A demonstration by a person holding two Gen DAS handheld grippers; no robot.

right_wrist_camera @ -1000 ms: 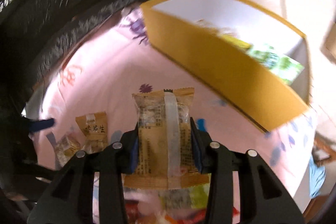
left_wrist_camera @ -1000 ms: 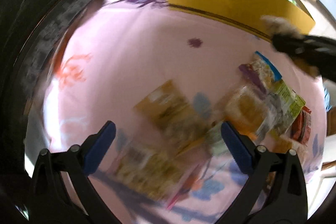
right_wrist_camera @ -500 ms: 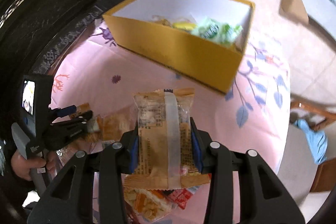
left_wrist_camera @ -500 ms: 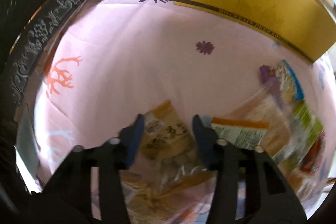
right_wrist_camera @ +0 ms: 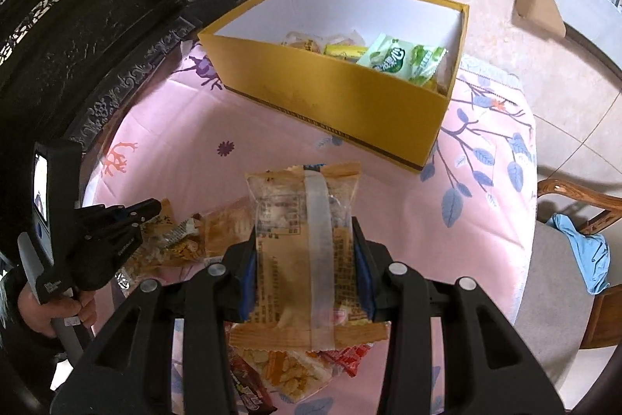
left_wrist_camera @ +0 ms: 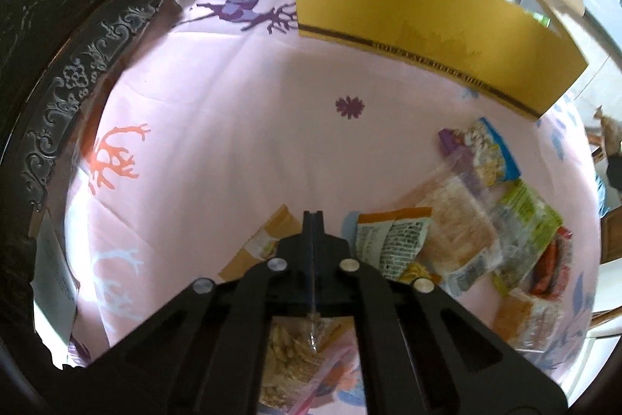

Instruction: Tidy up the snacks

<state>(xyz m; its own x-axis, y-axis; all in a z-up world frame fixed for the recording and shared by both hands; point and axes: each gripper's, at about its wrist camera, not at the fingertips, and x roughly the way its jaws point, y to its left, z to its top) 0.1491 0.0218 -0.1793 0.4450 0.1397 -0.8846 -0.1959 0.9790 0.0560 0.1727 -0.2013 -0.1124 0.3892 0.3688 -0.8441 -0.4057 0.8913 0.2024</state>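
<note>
Both wrist views tilt down (close) at the tablecloth (left_wrist_camera: 241, 127).

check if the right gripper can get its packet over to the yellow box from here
Probably yes: the right gripper grips the tan snack packet, and only bare pink tablecloth lies between it and the open-topped yellow box.

Round table under a pink printed tablecloth (right_wrist_camera: 295, 139). An open yellow box (right_wrist_camera: 330, 96) stands on the cloth toward the far edge. Loose snack packets (left_wrist_camera: 486, 232) lie in a cluster on the cloth toward the near edge, several overlapping; one tan packet (left_wrist_camera: 264, 244) lies at the cluster's left end.
</note>
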